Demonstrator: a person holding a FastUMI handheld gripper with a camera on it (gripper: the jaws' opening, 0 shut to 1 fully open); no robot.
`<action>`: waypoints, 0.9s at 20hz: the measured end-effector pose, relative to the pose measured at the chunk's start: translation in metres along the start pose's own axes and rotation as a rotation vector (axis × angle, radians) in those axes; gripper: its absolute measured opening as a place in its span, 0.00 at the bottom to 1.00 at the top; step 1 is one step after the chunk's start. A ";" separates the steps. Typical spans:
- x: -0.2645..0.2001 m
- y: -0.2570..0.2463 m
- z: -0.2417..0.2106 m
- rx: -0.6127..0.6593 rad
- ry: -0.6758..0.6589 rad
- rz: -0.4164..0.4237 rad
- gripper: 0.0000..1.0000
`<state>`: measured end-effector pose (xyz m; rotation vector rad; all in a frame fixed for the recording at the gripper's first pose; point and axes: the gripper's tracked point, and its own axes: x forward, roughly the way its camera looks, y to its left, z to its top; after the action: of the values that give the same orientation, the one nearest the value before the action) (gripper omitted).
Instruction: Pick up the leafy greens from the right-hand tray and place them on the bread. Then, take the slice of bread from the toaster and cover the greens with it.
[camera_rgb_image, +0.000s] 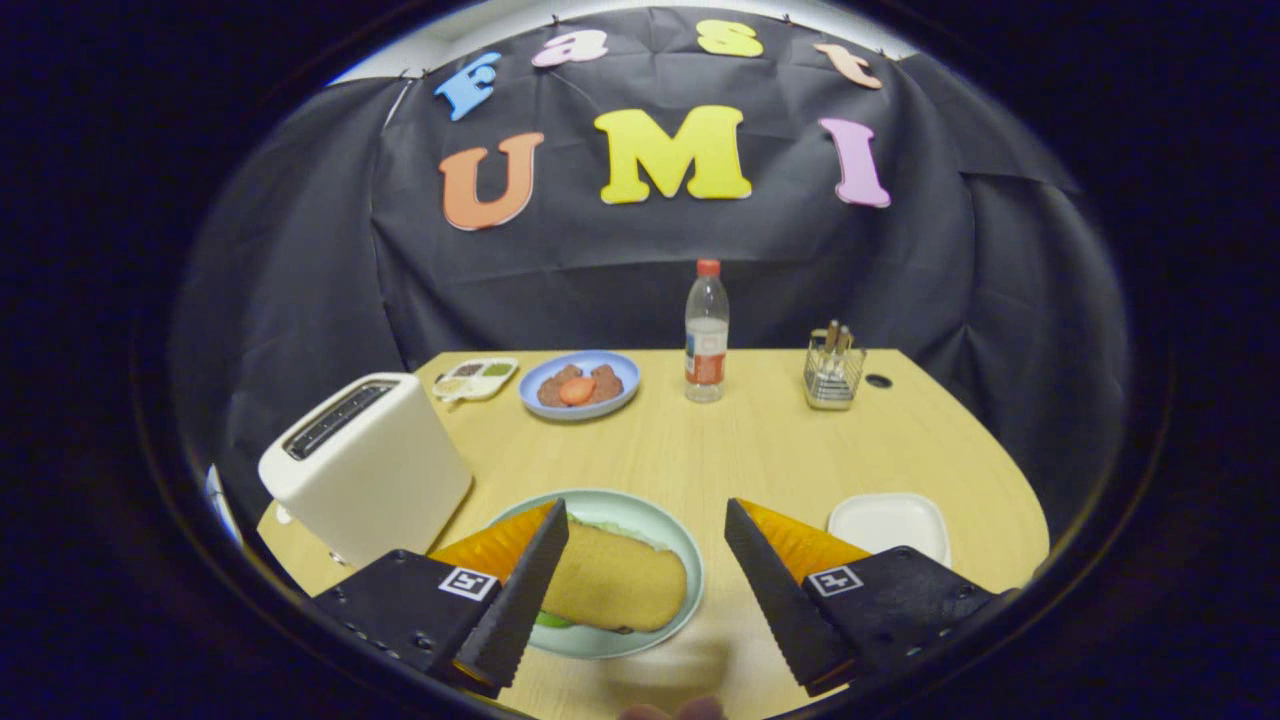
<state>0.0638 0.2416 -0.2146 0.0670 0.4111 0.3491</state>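
Observation:
A slice of bread (612, 580) lies on the pale green plate (655, 522) just ahead of my left finger, with a bit of leafy green (552, 620) peeking out from under its near edge. My gripper (647, 521) is open above the table, its fingers spread wide with nothing between them; the left finger overlaps the plate's near side. A white toaster (365, 465) stands to the left of the plate, its slot showing dark. To the right of the plate sits a small white tray (888, 524), bare on top.
Farther back stand a blue plate (580, 388) with meat patties and a tomato slice, a small white sauce dish (477, 378), a water bottle (706, 335) and a wire utensil holder (833, 368). The booth's black cloth hangs behind the table.

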 end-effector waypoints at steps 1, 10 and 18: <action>-0.009 -0.002 0.015 -0.010 -0.026 0.005 0.97; -0.107 -0.062 0.129 -0.018 -0.205 -0.039 0.96; -0.162 -0.123 0.171 -0.015 -0.310 -0.130 0.96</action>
<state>0.0325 0.0711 -0.0130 0.0779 0.1050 0.2088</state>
